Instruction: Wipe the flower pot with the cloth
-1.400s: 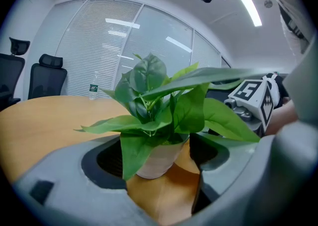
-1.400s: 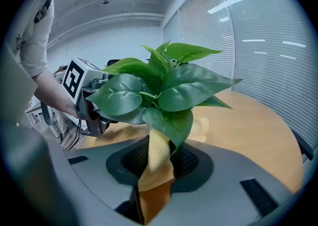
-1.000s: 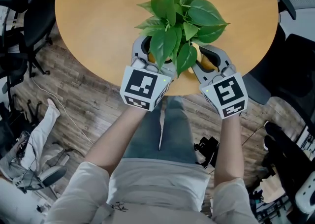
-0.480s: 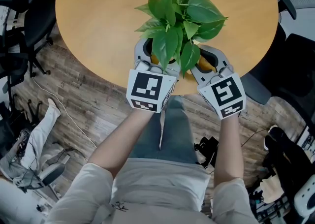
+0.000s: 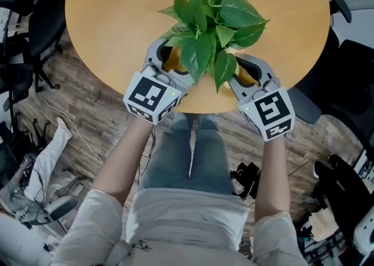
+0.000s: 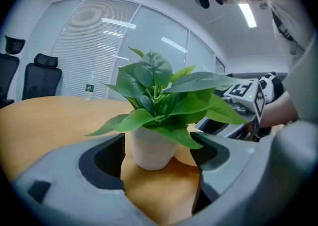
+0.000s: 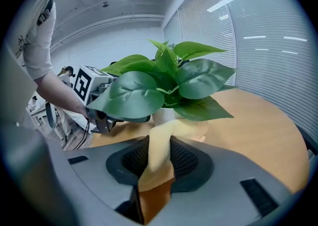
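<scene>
A leafy green plant stands in a small white flower pot near the round table's front edge; from the head view its leaves hide the pot. My left gripper is open, and the pot stands between its two jaw tips; whether either tip touches it I cannot tell. My right gripper is shut on a yellow cloth. The cloth's free end reaches to the pot's base on the opposite side. In the head view the cloth shows between the right fingers.
The round wooden table ends just below both grippers. Office chairs stand to the left. Cables and bags lie on the wood floor. The person's legs are under the table edge. A glass wall with blinds stands behind.
My left gripper has swung out to the left and now comes at the pot from the left front. The plant has shifted slightly up. The right gripper has barely moved.
</scene>
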Tool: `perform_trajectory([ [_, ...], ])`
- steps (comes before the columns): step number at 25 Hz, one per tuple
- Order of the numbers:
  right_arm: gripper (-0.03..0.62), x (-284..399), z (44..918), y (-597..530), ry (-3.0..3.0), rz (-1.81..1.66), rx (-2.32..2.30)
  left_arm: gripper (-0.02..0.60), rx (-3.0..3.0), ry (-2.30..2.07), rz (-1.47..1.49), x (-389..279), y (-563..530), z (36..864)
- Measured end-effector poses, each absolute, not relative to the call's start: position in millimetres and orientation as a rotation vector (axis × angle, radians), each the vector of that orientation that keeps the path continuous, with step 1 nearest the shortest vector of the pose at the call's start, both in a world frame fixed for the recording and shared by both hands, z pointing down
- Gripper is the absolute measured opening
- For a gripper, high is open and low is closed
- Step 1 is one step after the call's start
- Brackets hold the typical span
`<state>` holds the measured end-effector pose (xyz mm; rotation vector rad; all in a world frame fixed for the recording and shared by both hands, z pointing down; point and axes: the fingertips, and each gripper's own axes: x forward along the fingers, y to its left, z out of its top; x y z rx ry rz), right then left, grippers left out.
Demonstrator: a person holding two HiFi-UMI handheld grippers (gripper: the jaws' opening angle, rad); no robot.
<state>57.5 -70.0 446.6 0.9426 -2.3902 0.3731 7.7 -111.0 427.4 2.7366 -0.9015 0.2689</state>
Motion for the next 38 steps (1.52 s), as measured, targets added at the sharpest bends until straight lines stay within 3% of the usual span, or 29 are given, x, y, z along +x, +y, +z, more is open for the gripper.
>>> perform_trajectory([
  [13,0.100,58,448,-68,-2.385,0.384,0.925,0.452,2.985,-0.368,0.244,17,-122,412],
  [38,0.100,93,434,-117,-2.373,0.324,1.070,0.431,2.935,-0.463,0.214,23,-126,412],
])
